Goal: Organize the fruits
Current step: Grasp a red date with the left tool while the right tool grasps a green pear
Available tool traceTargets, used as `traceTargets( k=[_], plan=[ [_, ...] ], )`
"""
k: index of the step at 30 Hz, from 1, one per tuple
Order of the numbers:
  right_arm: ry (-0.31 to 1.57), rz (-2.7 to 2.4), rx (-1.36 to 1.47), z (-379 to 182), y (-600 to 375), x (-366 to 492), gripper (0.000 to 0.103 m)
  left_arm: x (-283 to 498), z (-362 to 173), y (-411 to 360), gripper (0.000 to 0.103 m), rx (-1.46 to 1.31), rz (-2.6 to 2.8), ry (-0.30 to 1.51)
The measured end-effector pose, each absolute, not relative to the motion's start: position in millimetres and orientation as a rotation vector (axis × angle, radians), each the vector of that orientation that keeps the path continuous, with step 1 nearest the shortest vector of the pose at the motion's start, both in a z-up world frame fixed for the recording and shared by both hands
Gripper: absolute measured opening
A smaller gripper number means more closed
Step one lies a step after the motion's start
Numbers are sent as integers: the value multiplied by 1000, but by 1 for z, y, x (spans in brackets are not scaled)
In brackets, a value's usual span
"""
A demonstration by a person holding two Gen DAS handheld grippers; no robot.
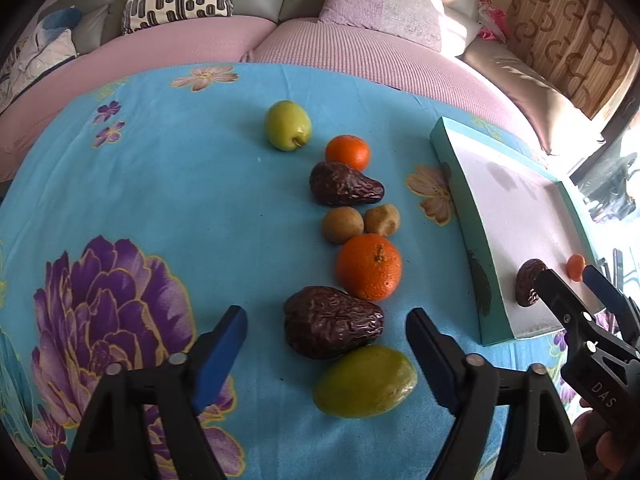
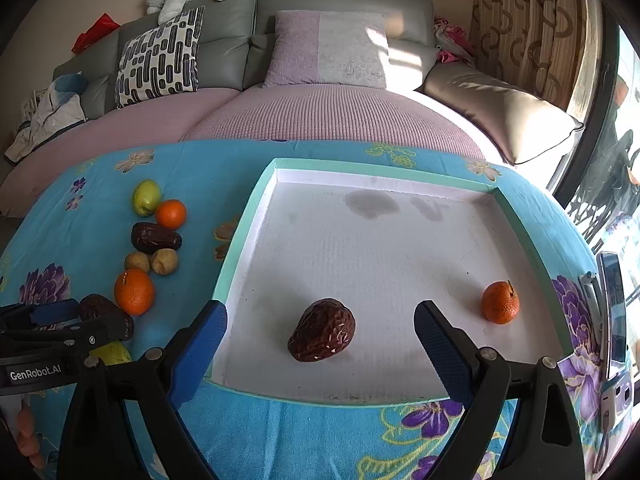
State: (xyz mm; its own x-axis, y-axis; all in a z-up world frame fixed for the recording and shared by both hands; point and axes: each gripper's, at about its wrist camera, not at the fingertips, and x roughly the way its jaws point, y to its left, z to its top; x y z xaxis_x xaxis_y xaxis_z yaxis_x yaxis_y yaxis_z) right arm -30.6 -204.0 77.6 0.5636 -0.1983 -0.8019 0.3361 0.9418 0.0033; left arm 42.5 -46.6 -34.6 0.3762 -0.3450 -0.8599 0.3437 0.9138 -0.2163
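A row of fruits lies on the blue floral cloth (image 1: 168,184): a green apple (image 1: 287,125), a small orange (image 1: 347,153), a dark wrinkled fruit (image 1: 345,189), two small brown fruits (image 1: 343,225), a big orange (image 1: 369,267), another dark wrinkled fruit (image 1: 332,327) and a green fruit (image 1: 365,381). My left gripper (image 1: 326,320) is open, its fingers either side of the near dark fruit without touching it. The teal tray (image 2: 384,164) holds a dark wrinkled fruit (image 2: 322,330) and a small orange (image 2: 500,302). My right gripper (image 2: 320,308) is open over the tray, straddling that dark fruit.
A sofa with pillows (image 2: 328,48) runs along the far edge of the table. A phone (image 2: 612,312) lies at the right edge beside the tray. The left gripper (image 2: 72,320) shows at the left of the right wrist view. Curtains (image 2: 532,28) hang at the back right.
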Motion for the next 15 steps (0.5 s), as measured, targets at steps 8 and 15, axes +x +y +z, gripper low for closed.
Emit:
traceTargets(
  k=[8, 15],
  plan=[
    [925, -316, 166, 77, -205, -32, 95, 44, -36, -55, 56, -5, -447, 1101],
    [926, -316, 166, 77, -205, -31, 95, 45, -30, -42, 44, -48, -444, 1081]
  ],
)
